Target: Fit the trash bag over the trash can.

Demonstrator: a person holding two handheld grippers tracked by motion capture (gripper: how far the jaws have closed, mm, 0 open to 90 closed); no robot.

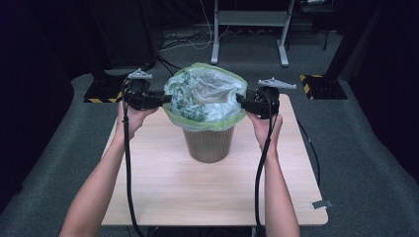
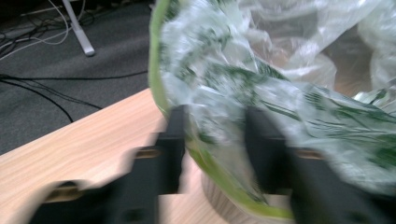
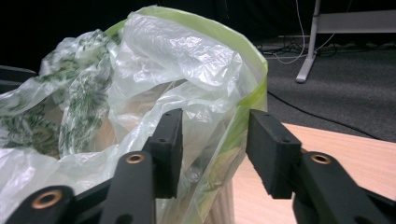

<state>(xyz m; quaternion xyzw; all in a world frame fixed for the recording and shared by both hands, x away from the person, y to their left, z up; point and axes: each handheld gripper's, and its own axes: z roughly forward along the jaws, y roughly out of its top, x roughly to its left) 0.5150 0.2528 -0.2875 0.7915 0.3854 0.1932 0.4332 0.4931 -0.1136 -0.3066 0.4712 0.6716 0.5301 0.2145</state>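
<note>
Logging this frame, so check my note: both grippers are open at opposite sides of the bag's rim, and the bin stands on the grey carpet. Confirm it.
One thing is wrong: the ribbed bin stands on the wooden table, not on the carpet, as the high view shows. The rest holds: the left gripper and right gripper are open, their jaws either side of the bag's green rim.

The right hand-held gripper (image 3: 212,156) has two black jaws that come up from the bottom. The jaws stand apart, one on each side of the edge of a thin plastic bag (image 3: 187,60). The bag is see-through and crinkly, with a bright green band (image 3: 250,53) along its top edge. On the left side the bag has dark green leaf prints (image 3: 79,93). The bag sits in a ribbed brown bin (image 3: 223,207). The bin stands on a light wooden bench (image 3: 350,158). Behind it are a grey carpet floor (image 3: 345,84), some cables (image 3: 285,49) and a white metal leg (image 3: 312,42).
</note>
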